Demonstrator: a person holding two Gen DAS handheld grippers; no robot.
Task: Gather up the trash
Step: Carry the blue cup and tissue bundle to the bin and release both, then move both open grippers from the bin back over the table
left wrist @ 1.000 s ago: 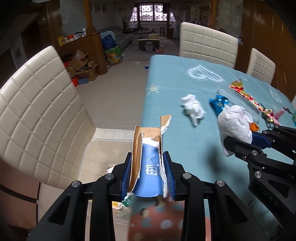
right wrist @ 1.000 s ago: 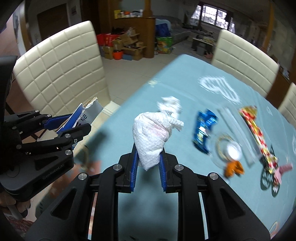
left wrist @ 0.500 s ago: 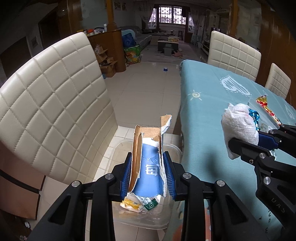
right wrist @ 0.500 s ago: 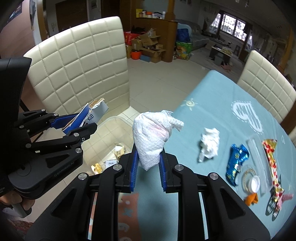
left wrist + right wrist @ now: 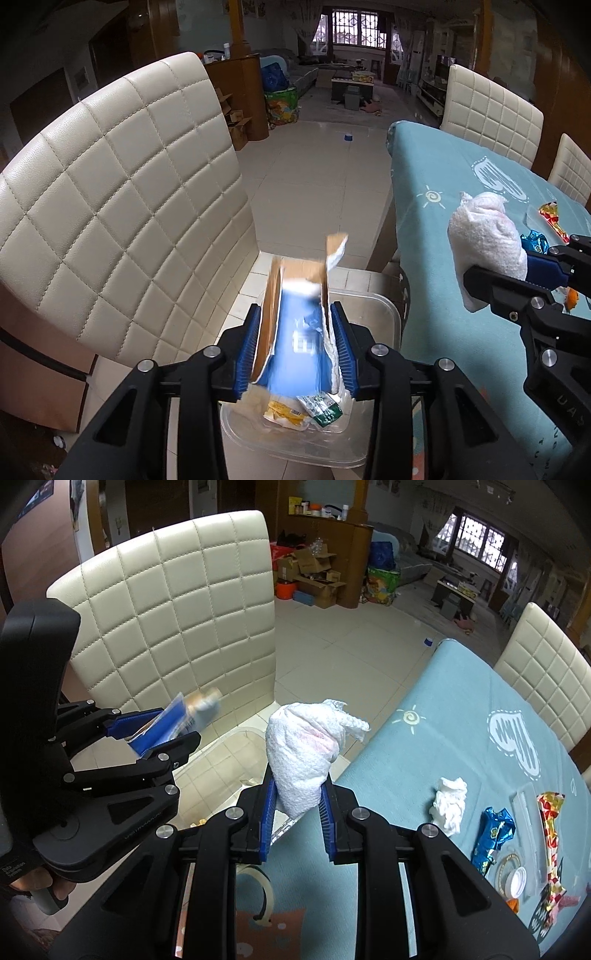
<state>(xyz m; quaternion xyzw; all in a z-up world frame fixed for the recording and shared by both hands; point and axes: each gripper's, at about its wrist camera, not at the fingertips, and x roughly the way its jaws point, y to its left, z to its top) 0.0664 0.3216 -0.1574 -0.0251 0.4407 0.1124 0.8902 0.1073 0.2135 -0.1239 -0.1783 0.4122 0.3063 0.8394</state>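
Two handheld grippers, each carrying a piece of trash toward a clear plastic bin [image 5: 384, 306] on the tiled floor, between a cream quilted chair [image 5: 122, 206] and the near-left corner of a table under a teal tablecloth [image 5: 458, 716].

Left gripper [image 5: 298, 347] above the bin, blue pads on either side of a torn blue-and-brown carton [image 5: 299, 325]; carton blurred, as if slipping, so whether clenched on it or letting go cannot be told. Below it, inside the bin, a few scraps already collected: a yellow wrapper [image 5: 282, 410] and a green-and-white packet [image 5: 319, 406].

Right gripper [image 5: 297, 805] clenched on a crumpled white paper towel [image 5: 304, 749], held up over the table's left edge, beside the bin rather than over it.

Left to collect, along the table's right side: a small crumpled tissue [image 5: 450, 803], a blue foil wrapper [image 5: 493, 834], a red-and-gold patterned wrapper [image 5: 550, 834], a white bottle cap [image 5: 517, 877], a clear plastic sleeve [image 5: 528, 812], and something small and orange [image 5: 513, 904] near the right edge.

Judged progress: well under way, not finished. Some trash binned, two pieces nearly there, roughly half a dozen remaining on the tablecloth.
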